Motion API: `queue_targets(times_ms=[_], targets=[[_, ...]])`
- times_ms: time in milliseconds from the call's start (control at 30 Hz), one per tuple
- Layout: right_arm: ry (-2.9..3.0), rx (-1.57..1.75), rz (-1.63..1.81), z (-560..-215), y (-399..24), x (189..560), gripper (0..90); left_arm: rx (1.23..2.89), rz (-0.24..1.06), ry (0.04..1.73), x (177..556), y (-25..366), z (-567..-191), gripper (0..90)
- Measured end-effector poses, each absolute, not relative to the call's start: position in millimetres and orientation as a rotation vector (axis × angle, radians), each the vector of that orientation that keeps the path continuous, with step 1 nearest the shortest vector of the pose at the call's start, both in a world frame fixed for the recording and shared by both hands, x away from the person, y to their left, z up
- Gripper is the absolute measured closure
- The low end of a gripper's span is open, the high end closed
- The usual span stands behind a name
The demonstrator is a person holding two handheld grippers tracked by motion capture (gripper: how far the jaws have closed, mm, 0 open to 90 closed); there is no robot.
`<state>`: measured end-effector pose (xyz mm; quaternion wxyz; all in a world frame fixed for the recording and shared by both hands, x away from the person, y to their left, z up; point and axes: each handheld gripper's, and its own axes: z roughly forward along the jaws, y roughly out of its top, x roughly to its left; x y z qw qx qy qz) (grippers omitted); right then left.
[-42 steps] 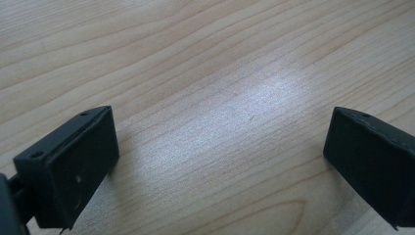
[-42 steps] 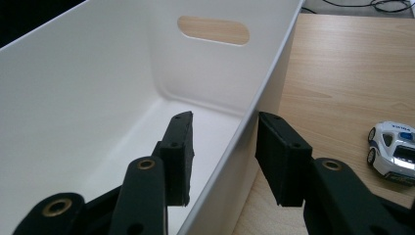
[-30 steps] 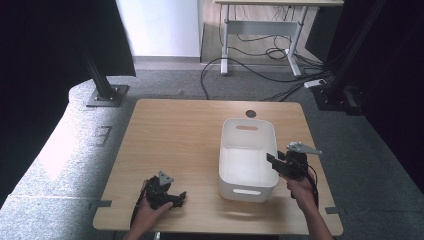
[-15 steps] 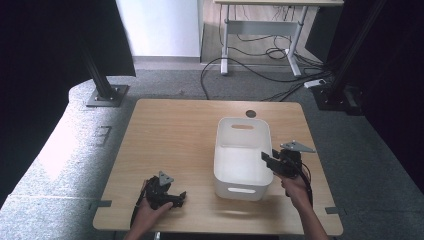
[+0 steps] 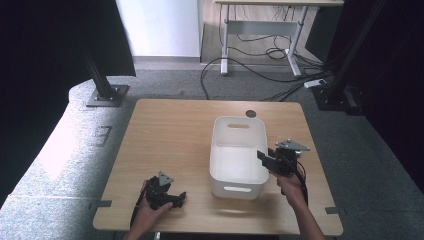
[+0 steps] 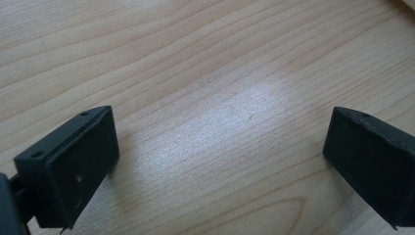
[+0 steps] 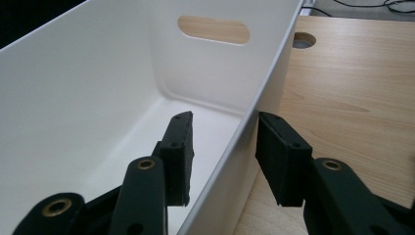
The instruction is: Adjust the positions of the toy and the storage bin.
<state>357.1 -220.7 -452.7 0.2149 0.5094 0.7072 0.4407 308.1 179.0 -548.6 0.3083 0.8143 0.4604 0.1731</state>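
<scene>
The white bin (image 5: 238, 157) is sitting on the wooden counter (image 5: 170, 135), right of centre; the right gripper (image 7: 222, 142) is clamping its jaws on the bin's right wall; the left gripper (image 6: 220, 147) is resting near the counter's front edge, jaws wide apart, gripping nothing.

1. The bin (image 5: 237, 159) looks like white plastic, smooth, with a soft satin sheen.
2. The table (image 5: 170, 135) is pale wood with fine grain, smooth and faintly glossy under the light.
3. The right gripper (image 7: 222, 147) has matt black plastic jaws with brass-coloured metal pivots.
4. The floor (image 5: 75, 150) is grey, rough-looking carpet.
</scene>
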Motion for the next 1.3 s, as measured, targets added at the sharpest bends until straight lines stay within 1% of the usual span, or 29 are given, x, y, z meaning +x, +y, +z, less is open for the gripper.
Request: queue_targets(times_ms=[1300], targets=[[1.999, 1.378, 1.219, -451.7, -185.4, 367.7, 57.2, 2.153, 0.457, 1.217, 306.9, 179.3, -548.6, 0.0]])
